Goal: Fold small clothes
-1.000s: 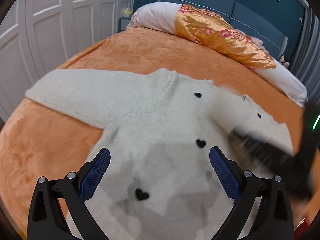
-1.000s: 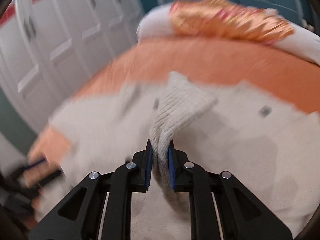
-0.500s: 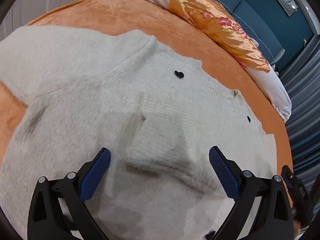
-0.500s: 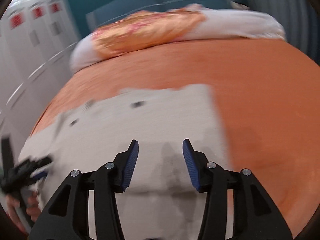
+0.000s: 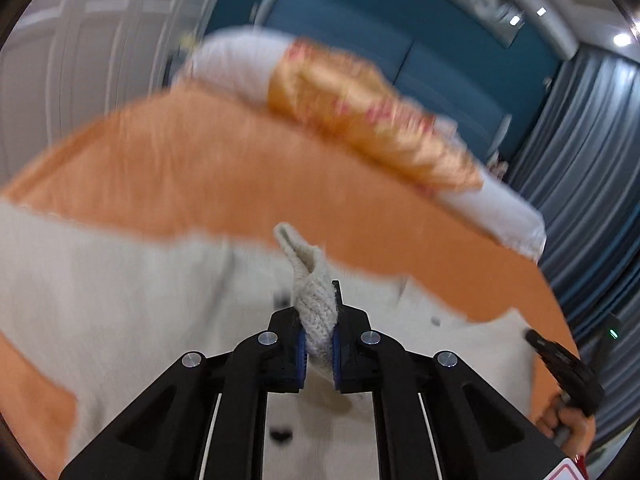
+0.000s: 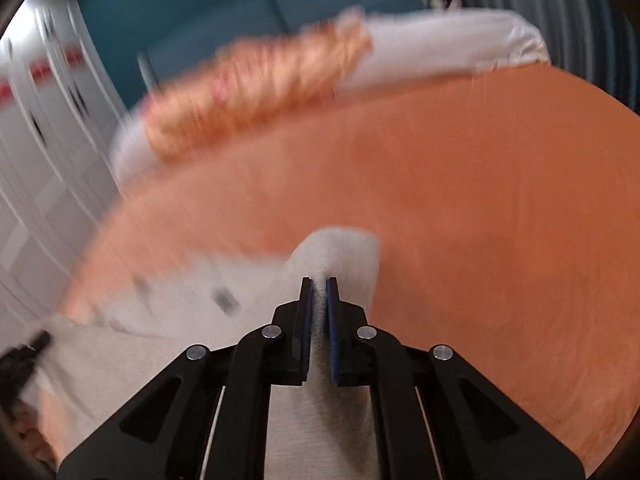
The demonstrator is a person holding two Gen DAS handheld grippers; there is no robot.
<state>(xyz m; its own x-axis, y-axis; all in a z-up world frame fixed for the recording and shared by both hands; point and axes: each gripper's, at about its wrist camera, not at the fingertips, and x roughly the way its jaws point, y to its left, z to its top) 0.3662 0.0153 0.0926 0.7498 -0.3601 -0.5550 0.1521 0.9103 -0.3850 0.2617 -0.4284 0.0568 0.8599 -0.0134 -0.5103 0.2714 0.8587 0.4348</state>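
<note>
You work over a bed [image 6: 500, 200] under an orange blanket, white wardrobe doors [image 5: 80, 60] at the left, pillows [image 5: 360, 116] against a teal headboard, grey curtains [image 5: 592, 152] at the right. The cream cardigan [image 5: 120, 300] lies flat near you. Half a second ago both jaws stood open above it; now your left gripper [image 5: 319, 350] pinches a ribbed fold, and your right gripper [image 6: 318, 328] is closing on what looks like the blurred right edge. Bare blanket spreads beyond and to the right.

teal wall [image 5: 360, 12], orange bed [image 6: 480, 200]
</note>
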